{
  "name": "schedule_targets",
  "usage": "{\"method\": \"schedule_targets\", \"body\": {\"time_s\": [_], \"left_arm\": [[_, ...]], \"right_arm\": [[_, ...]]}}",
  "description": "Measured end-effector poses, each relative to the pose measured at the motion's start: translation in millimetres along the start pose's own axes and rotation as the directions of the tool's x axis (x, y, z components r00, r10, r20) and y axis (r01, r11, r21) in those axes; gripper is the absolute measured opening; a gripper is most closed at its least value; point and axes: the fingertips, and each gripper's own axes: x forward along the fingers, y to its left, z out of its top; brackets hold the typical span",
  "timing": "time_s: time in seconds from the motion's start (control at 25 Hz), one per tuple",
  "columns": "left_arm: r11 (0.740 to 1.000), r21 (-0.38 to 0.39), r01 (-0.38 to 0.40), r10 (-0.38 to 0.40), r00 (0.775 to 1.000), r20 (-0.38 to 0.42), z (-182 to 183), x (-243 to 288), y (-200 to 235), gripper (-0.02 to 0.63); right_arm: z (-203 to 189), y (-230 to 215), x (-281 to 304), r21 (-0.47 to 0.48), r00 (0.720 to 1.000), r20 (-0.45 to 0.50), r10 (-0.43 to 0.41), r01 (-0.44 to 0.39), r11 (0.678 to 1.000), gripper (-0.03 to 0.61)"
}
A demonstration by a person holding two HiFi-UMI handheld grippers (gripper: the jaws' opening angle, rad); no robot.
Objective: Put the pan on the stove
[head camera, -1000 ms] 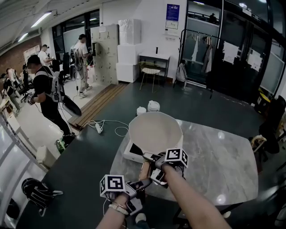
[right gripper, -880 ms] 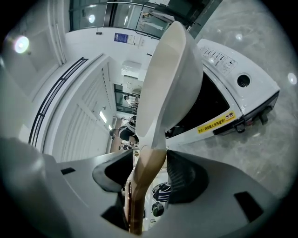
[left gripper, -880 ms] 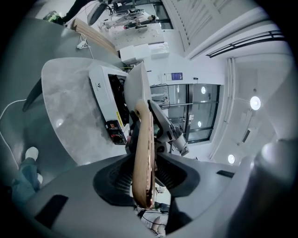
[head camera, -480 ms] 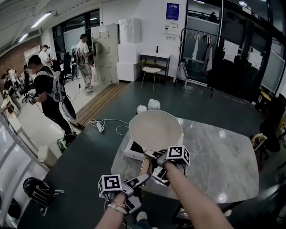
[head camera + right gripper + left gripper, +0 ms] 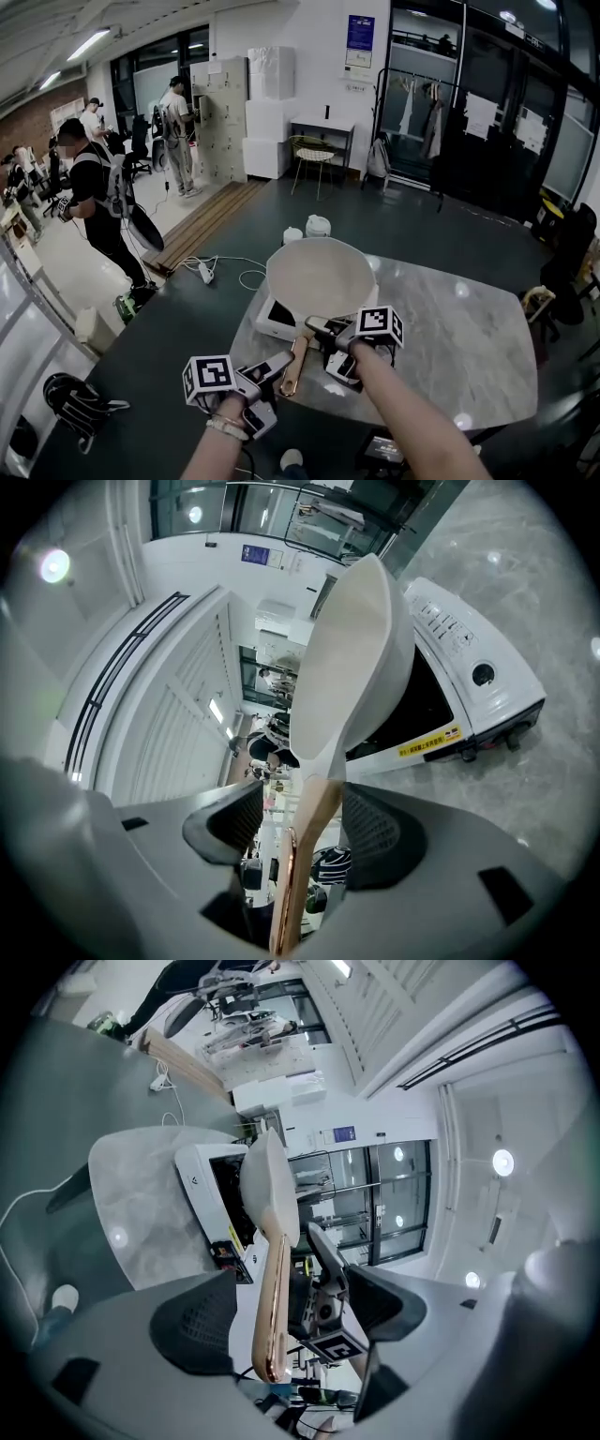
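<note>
A white deep pan (image 5: 321,277) sits on the white induction stove (image 5: 270,323) at the left end of the marble table (image 5: 450,347). Its wooden handle (image 5: 293,361) points back at me. My right gripper (image 5: 326,330) straddles the handle (image 5: 307,846) near the pan; its jaws have just been opening, and a gap shows at the left pad (image 5: 230,827). My left gripper (image 5: 272,367) is at the handle's end (image 5: 272,1335), and its jaws have just been opening wide. The pads (image 5: 192,1321) stand clear of the wood. In the left gripper view, the right gripper (image 5: 323,1288) shows beyond.
The stove's black top and control panel (image 5: 459,635) face right in the right gripper view. Two white containers (image 5: 317,225) stand on the floor past the table, with a power strip and cable (image 5: 206,272) at left. A black bag (image 5: 75,398) lies lower left. People stand far left.
My left gripper has let go of the handle's end, spread wide and drawn back to the lower left. The pan and the right gripper stay where they were.
</note>
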Motion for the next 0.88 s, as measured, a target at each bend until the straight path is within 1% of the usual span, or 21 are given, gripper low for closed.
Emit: {"method": "schedule_targets", "body": {"time_s": [0.08,0.2,0.32,0.4,0.48,0.56,0.6,0.68,0.76,0.8,0.88], "left_arm": [[1.0,0.02,-0.008,0.008,1.0,0.02,9.3,-2.2,-3.4,0.367],[1.0,0.029,-0.008,0.006,0.998,0.061,24.7,-6.9,-10.1,0.367],[0.999,0.044,-0.003,-0.001,0.995,0.097,39.3,-8.4,-19.8,0.367],[0.998,0.07,-0.005,-0.003,0.994,0.11,48.1,-8.4,-26.8,0.367],[0.994,0.11,-0.014,0.001,0.993,0.12,55.8,-11.4,-31.7,0.367],[0.987,0.159,-0.029,0.007,0.99,0.139,64.6,-14.9,-35.2,0.367],[0.983,0.179,-0.035,0.007,0.988,0.155,69.9,-15.6,-37.1,0.365],[0.976,0.215,-0.042,-0.002,0.98,0.2,82.0,-16.8,-43.7,0.352],[0.965,0.257,-0.049,-0.019,0.966,0.256,94.9,-20.1,-52.5,0.306],[0.957,0.284,-0.056,-0.028,0.959,0.282,101.0,-21.9,-56.8,0.277],[0.936,0.345,-0.072,-0.044,0.947,0.317,110.1,-23.9,-63.2,0.227]], "right_arm": [[8.8,3.6,-9.8,-0.009,1.0,0.012,0.007,-0.007,1.0,0.261],[23.1,10.7,-26.9,-0.031,0.999,0.03,0.01,-0.009,0.999,0.26],[42.9,20.8,-46.0,-0.056,0.997,0.07,0.026,-0.022,0.998,0.258],[54.7,31.0,-57.5,-0.075,0.994,0.103,0.049,-0.041,0.996,0.252],[61.5,45.3,-68.6,-0.11,0.986,0.128,0.103,-0.089,0.99,0.234],[69.6,58.7,-82.6,-0.174,0.974,0.156,0.161,-0.133,0.976,0.23],[76.0,62.9,-91.2,-0.217,0.968,0.181,0.173,-0.133,0.967,0.217],[89.0,69.2,-109.2,-0.302,0.954,0.246,0.173,-0.094,0.949,0.171],[98.1,76.1,-124.8,-0.378,0.935,0.306,0.176,-0.051,0.924,0.128],[101.4,79.6,-131.3,-0.414,0.924,0.334,0.185,-0.032,0.91,0.117],[106.8,86.2,-144.5,-0.489,0.895,0.396,0.207,0.015,0.872,0.093]]}}
